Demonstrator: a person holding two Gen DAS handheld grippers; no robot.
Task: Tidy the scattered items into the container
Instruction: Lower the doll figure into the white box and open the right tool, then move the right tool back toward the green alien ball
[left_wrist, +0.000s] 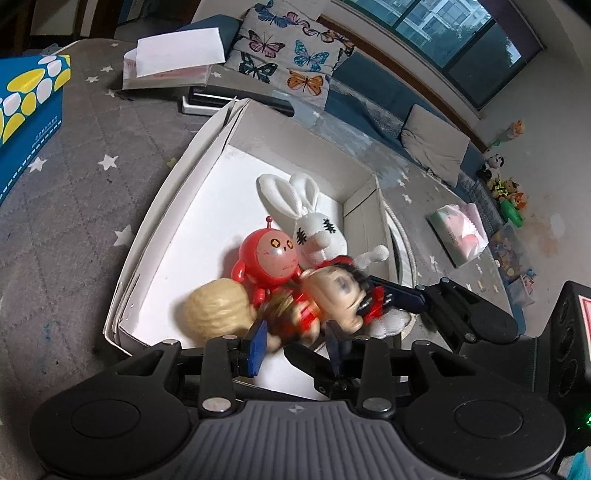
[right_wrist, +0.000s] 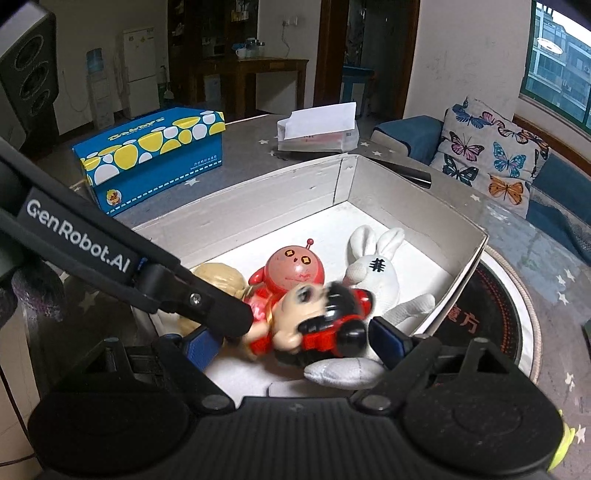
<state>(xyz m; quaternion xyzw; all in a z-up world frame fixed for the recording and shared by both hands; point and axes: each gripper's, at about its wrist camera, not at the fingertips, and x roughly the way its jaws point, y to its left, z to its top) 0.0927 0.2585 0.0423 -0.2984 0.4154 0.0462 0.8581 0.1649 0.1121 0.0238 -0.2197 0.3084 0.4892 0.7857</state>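
A white cardboard box (left_wrist: 173, 206) (right_wrist: 406, 184) stands on the grey star-patterned mat. Inside lie a white rabbit plush (left_wrist: 314, 225) (right_wrist: 373, 269), a red round robot toy (left_wrist: 271, 258) (right_wrist: 295, 269), a blond-haired doll (left_wrist: 218, 306) (right_wrist: 218, 277) and a blurred figure in red with black hair (left_wrist: 340, 295) (right_wrist: 317, 317). My left gripper (left_wrist: 295, 343) is open over the box, its blue fingers either side of the doll's red body. My right gripper (right_wrist: 295, 339) is open, its fingers either side of the blurred figure. The right gripper's finger shows in the left wrist view (left_wrist: 399, 291).
A blue and yellow tissue box (left_wrist: 26, 103) (right_wrist: 155, 155) and a white packet with paper (left_wrist: 173, 62) (right_wrist: 317, 125) lie on the mat beyond the box. A butterfly cushion (left_wrist: 288, 55) (right_wrist: 491, 151) leans at the sofa. A round mat (right_wrist: 498, 317) lies right of the box.
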